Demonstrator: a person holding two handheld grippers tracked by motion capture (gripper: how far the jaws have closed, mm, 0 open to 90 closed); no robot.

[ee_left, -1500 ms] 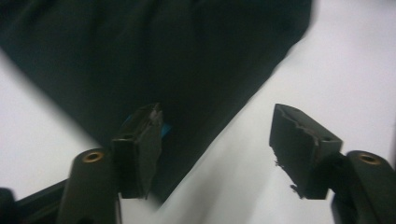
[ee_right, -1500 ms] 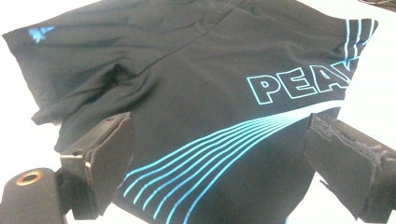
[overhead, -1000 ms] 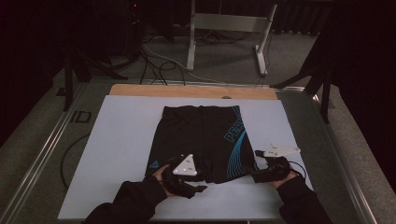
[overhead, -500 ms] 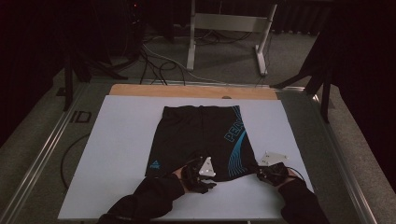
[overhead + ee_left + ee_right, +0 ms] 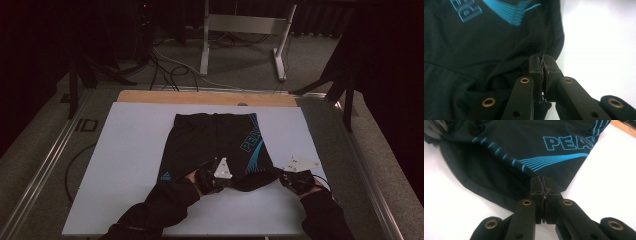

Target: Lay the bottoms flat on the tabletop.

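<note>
Two claws pinched near hem of black shorts [image 5: 215, 142], spread on white table [image 5: 125, 150]. We clamped left claw [image 5: 543, 62] at crotch fold, right claw [image 5: 543, 185] at leg corner, both closed tight on fabric, probably to lift hem for folding.

The shorts [image 5: 474, 50] run off the left claw view's edges; their lettering [image 5: 470, 10] is cut off there.

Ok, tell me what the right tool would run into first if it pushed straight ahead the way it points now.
The right tool is shut on the hem of the black shorts, so going straight on it would likely meet more of that fabric first, around the blue stripes and PEAK lettering. Depth beyond that is unclear.
</note>
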